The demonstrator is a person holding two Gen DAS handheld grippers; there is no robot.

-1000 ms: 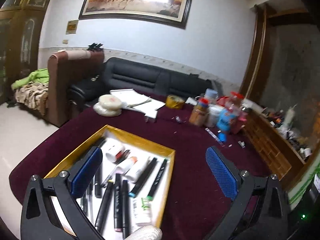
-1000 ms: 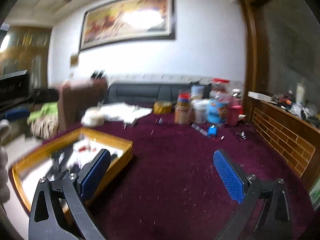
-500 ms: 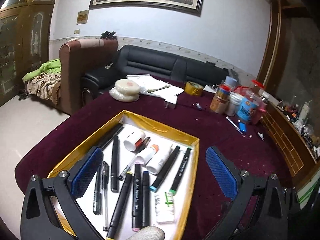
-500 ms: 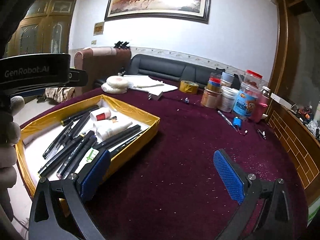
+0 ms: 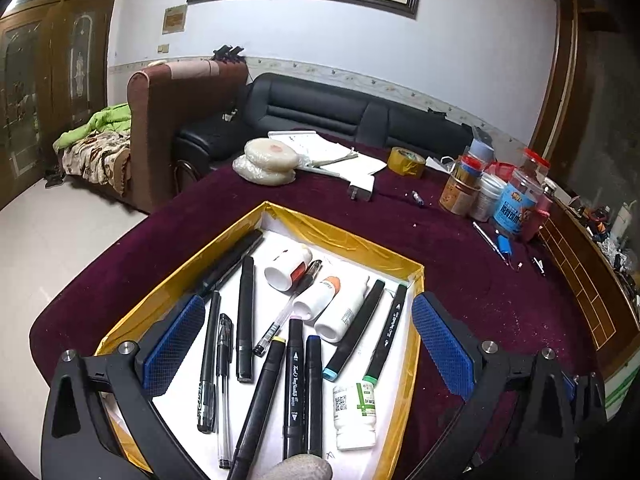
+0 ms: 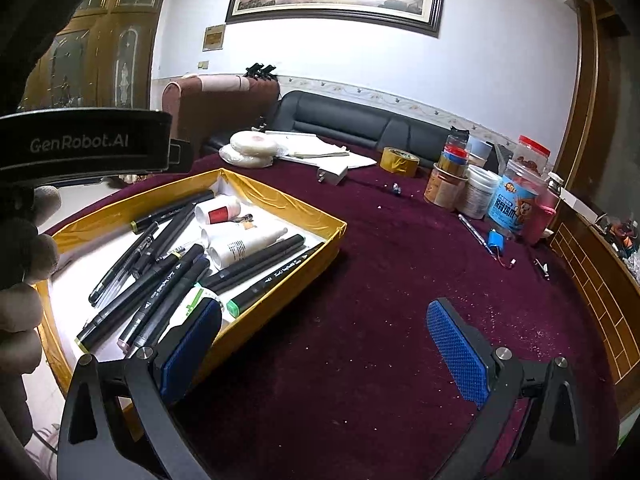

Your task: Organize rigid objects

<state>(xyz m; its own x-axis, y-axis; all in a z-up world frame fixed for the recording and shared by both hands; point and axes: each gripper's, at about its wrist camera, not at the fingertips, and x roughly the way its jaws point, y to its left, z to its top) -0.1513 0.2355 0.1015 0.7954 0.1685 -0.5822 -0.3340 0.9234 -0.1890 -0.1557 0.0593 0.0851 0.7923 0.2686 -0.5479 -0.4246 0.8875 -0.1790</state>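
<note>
Left wrist view: left gripper point(image 5: 304, 344) hung over the gold-rimmed tray point(image 5: 352, 240), fingers spread wide, nothing btwn them; markers point(image 5: 294, 380), pens point(image 5: 224, 360) and small white bottles point(image 5: 342, 312) lay loose and crisscrossed inside. Right gripper point(image 6: 326, 344) was also spread and empty, over the maroon tablecloth point(image 6: 360, 280) beside the tray. Step unclear: sorting could be underway or done. Tray's near edge was cut off; bottle labels unreadable.

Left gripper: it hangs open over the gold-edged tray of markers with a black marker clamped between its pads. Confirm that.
Not quite. The left gripper does hang open over the gold-edged tray of markers, but nothing is between its pads; the black markers lie loose on the tray floor below. The left wrist view shows this.
</note>
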